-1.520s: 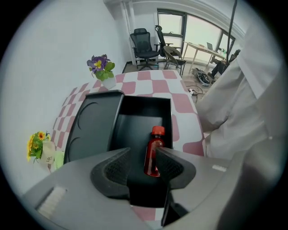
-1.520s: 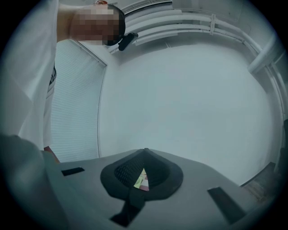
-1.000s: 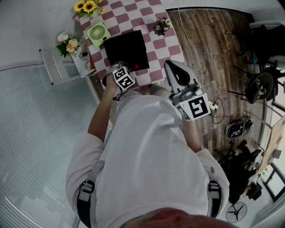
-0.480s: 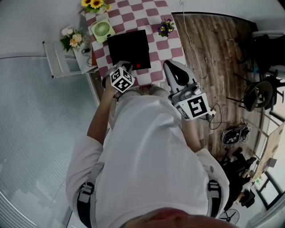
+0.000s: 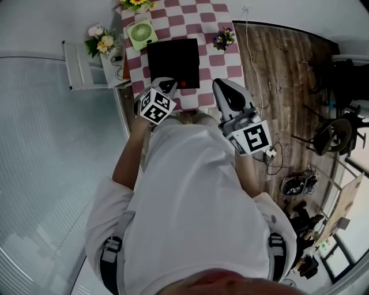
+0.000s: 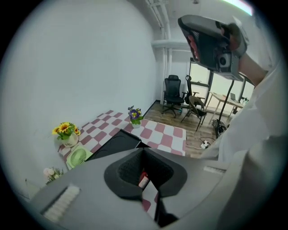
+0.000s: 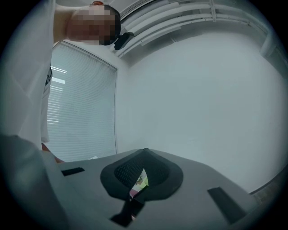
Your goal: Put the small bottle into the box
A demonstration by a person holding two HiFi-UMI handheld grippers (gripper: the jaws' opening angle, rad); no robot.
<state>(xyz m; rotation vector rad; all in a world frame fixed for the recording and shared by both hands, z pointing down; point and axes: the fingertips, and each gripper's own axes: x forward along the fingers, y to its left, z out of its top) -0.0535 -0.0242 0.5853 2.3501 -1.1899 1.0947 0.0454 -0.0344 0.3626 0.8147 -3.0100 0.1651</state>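
Note:
A black box (image 5: 173, 62) lies on the red-and-white checked table (image 5: 210, 57). A small red spot, the small bottle (image 5: 183, 84), sits at the box's near edge. In the left gripper view the bottle (image 6: 143, 179) shows red and white through the slit behind the shut jaws, with the box (image 6: 114, 143) beyond. My left gripper (image 5: 166, 87) hovers over the table's near edge, just left of the bottle, shut and empty. My right gripper (image 5: 223, 89) is held off the table's right side, shut, and points up at the wall (image 7: 145, 152).
On the table's far side stand a green fan (image 5: 142, 33), sunflowers (image 5: 137, 3) and a small pot of purple flowers (image 5: 223, 39). A white stand with flowers (image 5: 99, 43) is to the left. Wood floor with cables and office chairs (image 6: 173, 92) lies to the right.
The head view has swung, so the table sits higher and further right in the picture. My left gripper has turned its marker cube and drawn back a little. The right gripper has barely moved.

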